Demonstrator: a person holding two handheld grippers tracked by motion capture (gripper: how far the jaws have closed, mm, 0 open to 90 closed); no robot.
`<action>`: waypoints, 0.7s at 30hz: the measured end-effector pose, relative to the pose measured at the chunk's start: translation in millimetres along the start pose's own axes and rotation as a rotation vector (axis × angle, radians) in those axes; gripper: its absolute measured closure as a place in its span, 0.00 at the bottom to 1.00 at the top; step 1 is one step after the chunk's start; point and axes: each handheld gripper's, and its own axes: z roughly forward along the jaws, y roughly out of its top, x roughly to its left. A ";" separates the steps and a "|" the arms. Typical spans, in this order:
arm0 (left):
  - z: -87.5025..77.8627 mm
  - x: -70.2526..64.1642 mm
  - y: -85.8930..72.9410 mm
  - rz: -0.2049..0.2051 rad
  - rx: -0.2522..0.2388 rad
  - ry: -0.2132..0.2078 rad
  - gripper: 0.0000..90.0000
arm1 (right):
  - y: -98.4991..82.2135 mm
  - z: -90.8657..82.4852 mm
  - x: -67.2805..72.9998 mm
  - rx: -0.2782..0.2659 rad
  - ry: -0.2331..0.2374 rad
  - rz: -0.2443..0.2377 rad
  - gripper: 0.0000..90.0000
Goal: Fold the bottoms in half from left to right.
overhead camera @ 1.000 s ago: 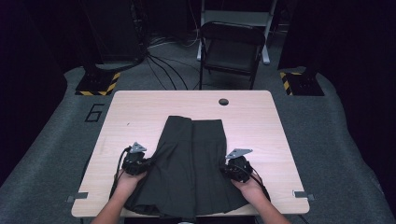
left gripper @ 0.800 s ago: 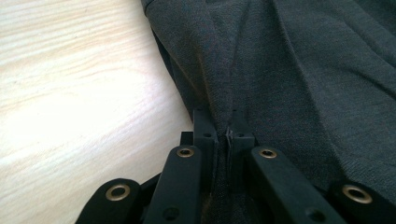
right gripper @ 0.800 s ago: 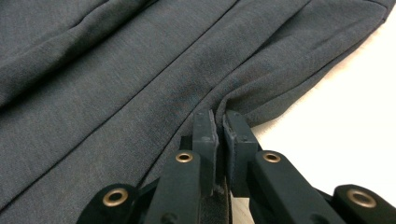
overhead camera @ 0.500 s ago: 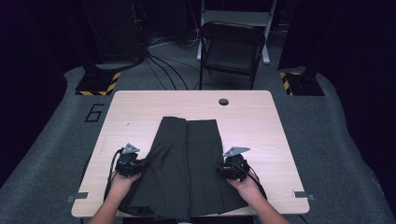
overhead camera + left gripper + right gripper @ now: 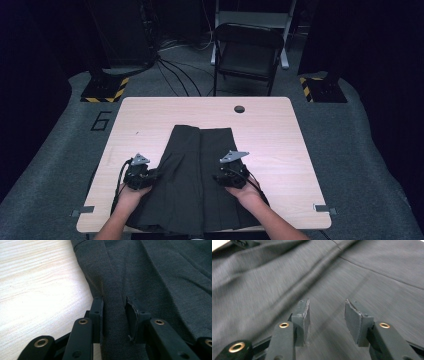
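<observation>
A dark grey pleated garment [image 5: 197,165] lies flat on the light wooden table [image 5: 280,150], with its hem at the near edge. My left gripper [image 5: 151,175] rests at the garment's left edge. Its jaws have just been opening and stand apart around a strip of the cloth [image 5: 150,272] without pressing it, as the left gripper [image 5: 113,307] view shows. My right gripper [image 5: 220,177] hovers over the right half of the garment [image 5: 287,277]. The right gripper [image 5: 327,308] has also just been opening, with nothing between its pads.
A round hole [image 5: 239,108] sits near the table's far edge. A black folding chair [image 5: 247,50] stands behind the table. Two stand bases with yellow-black stripes [image 5: 105,90] [image 5: 322,90] and loose cables lie on the grey floor.
My right gripper has moved left from the garment's right edge to over its right half. Both grippers have opened their jaws. The left hand has stayed put.
</observation>
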 end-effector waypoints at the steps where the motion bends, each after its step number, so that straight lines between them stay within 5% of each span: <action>1: 0.1 0.0 0.0 0.000 -0.002 0.000 0.74 | 3.2 4.8 2.2 0.002 0.011 0.003 0.61; 7: 0.0 0.3 0.3 -0.009 -0.033 0.020 0.61 | 16.9 31.0 13.5 0.002 0.045 0.035 0.55; 11: -1.6 1.5 0.8 -0.017 -0.027 0.011 0.55 | 23.4 43.2 17.6 0.002 0.039 0.017 0.49; 18: 3.0 -0.1 0.1 -0.011 -0.011 -0.004 0.52 | 32.4 57.4 21.0 0.006 0.033 0.051 0.42; 21: 5.3 -0.7 -0.6 -0.007 0.002 -0.005 0.53 | 33.0 64.6 19.1 0.020 0.023 0.031 0.41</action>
